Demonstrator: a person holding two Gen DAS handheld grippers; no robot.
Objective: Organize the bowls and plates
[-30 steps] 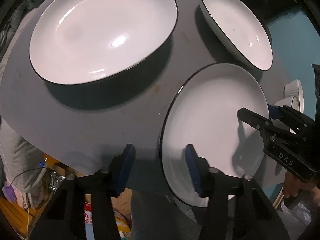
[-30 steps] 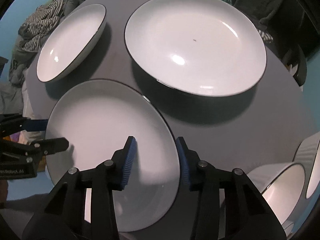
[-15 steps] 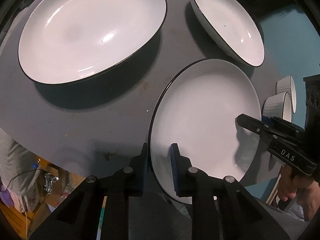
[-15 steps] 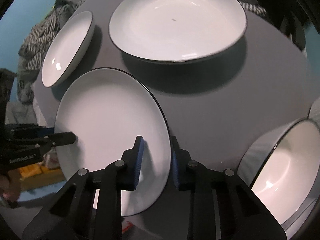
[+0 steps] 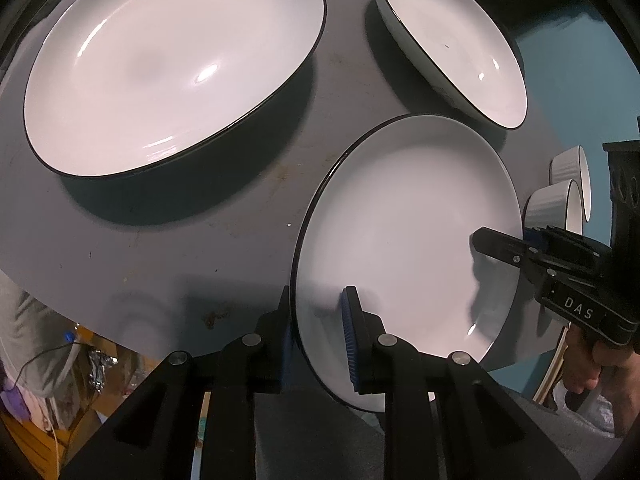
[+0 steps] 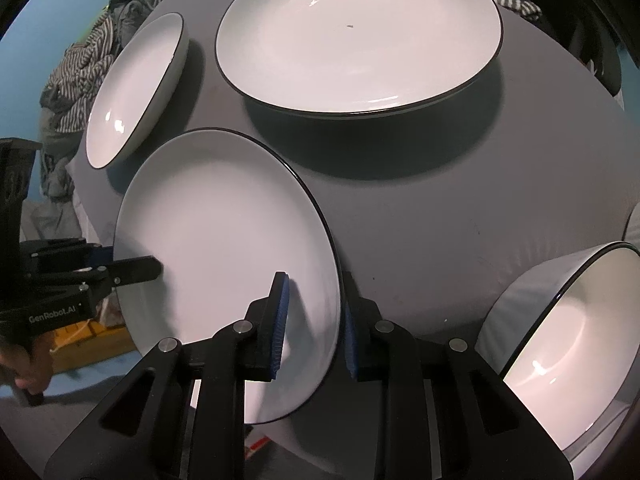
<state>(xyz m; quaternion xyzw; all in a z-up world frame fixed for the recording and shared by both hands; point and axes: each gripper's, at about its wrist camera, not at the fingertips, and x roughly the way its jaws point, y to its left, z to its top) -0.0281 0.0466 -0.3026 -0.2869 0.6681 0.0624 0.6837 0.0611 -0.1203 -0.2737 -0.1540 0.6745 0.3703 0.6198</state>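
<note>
- My left hand-held gripper (image 5: 318, 334) is clamped on the near-left rim of the flat white plate with a thin black rim (image 5: 408, 240): one blue-padded finger (image 5: 350, 344) lies on its top face, the other sits under the edge.
- My right hand-held gripper (image 6: 312, 332) straddles the opposite rim of the same plate (image 6: 224, 248), one finger on each side of the edge. From the left wrist view, its upper finger lies on the plate's top face; I cannot confirm firm contact.
- The plate sits tilted over the near edge of the grey round desk (image 5: 224, 232), held between the two grippers.
- The large shallow white bowl with a black rim (image 5: 172, 60) rests flat on the desk, beyond the plate and apart from it.
- The smaller deep white bowl with a black rim (image 5: 452, 36) stands on the desk, near the plate's far edge.
- A further white bowl with a black rim (image 6: 568, 340) stands at the desk's right edge in the right wrist view.
- Two ribbed white cups (image 5: 560, 196) show beyond the plate's right rim, off the desk.
- Striped clothing (image 6: 80, 68) lies behind the desk.
</note>
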